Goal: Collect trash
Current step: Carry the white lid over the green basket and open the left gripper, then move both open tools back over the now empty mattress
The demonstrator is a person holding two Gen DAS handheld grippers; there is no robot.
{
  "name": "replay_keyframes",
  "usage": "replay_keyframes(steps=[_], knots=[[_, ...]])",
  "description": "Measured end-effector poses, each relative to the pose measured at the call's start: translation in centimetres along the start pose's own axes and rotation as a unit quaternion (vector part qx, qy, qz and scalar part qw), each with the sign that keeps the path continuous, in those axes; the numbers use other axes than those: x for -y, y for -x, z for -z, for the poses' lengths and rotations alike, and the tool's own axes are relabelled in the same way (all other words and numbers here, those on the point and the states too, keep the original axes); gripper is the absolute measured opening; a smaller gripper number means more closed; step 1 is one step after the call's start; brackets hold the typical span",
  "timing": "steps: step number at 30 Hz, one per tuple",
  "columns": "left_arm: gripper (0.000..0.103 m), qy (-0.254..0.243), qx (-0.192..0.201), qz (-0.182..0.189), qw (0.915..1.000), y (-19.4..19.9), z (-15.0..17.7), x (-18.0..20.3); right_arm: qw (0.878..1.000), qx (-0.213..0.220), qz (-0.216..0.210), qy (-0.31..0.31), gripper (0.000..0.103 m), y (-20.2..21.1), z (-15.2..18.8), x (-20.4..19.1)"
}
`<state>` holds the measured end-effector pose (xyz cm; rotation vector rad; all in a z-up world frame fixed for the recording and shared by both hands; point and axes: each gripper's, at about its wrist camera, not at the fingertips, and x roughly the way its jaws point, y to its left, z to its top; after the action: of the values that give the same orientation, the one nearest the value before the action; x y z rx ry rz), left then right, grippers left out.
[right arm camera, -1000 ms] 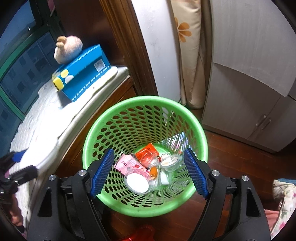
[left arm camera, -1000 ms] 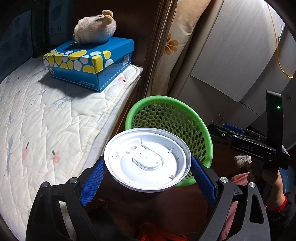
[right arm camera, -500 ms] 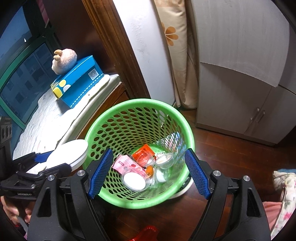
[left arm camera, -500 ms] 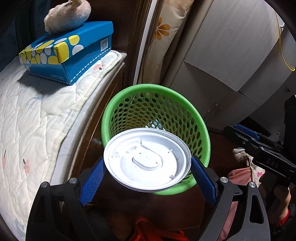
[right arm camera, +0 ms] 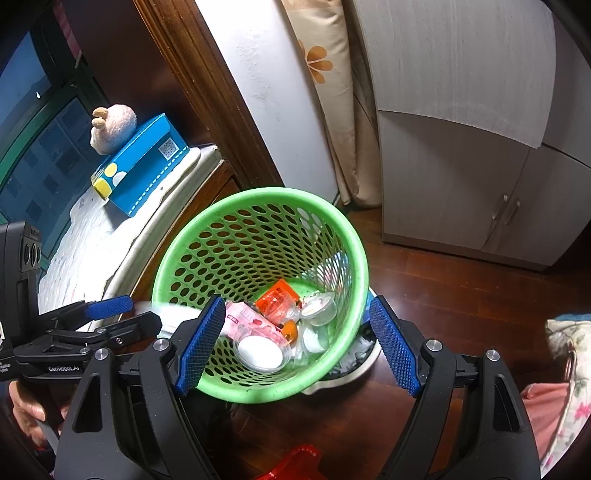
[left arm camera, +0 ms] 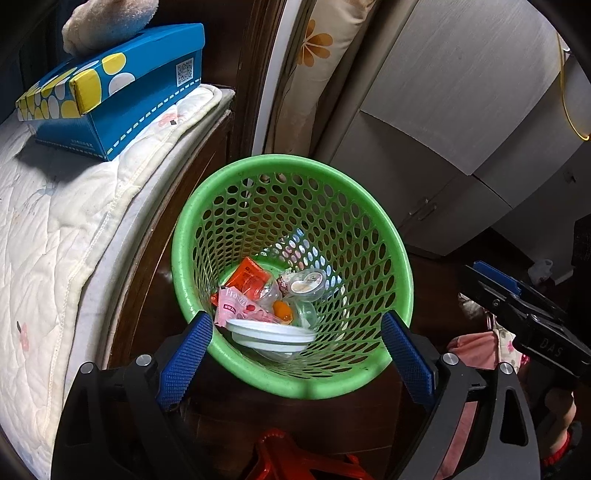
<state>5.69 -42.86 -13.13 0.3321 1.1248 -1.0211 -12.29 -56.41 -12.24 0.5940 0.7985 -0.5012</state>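
Note:
A green perforated basket [left arm camera: 295, 380] stands on the dark wood floor beside the bed. Inside lie an orange packet [left arm camera: 247, 275], a pink wrapper [left arm camera: 232, 304] and small clear cups [left arm camera: 306, 286]. The white round lid [left arm camera: 269, 334] sits tilted inside the basket by its near wall, free of any grip. My left gripper [left arm camera: 295, 354] hangs open just over the near rim, its blue pads either side of the basket. In the right wrist view the right gripper [right arm camera: 299, 343] is open and empty above the basket [right arm camera: 258, 391]. The left gripper [right arm camera: 110, 314] shows at its left, with a white blur beside it.
A blue spotted tissue box [left arm camera: 110, 96] with a plush toy [left arm camera: 107, 22] rests on the quilted mattress [left arm camera: 48, 236] to the left. Pale cabinet doors [left arm camera: 424, 158] and a flowered curtain [left arm camera: 314, 55] stand behind. A red object [left arm camera: 288, 454] and pink cloth [left arm camera: 476, 347] lie near me.
The left gripper moved over the basket, opened and let go of the white lid, which now lies in the basket. The right gripper stayed open and drifted slightly.

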Motion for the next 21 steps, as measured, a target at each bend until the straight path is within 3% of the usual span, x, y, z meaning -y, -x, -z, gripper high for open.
replay_keyframes(steps=[11, 21], knots=[[0.089, 0.036, 0.039, -0.002, 0.9986, 4.2, 1.3, -2.8, 1.0, 0.001, -0.023, 0.018, 0.08, 0.5, 0.3, -2.5], [0.089, 0.059, 0.084, -0.044, 0.9937, 9.4, 3.4, -5.8, 0.997, -0.005, -0.048, 0.062, 0.08, 0.4, 0.9, -7.0]])
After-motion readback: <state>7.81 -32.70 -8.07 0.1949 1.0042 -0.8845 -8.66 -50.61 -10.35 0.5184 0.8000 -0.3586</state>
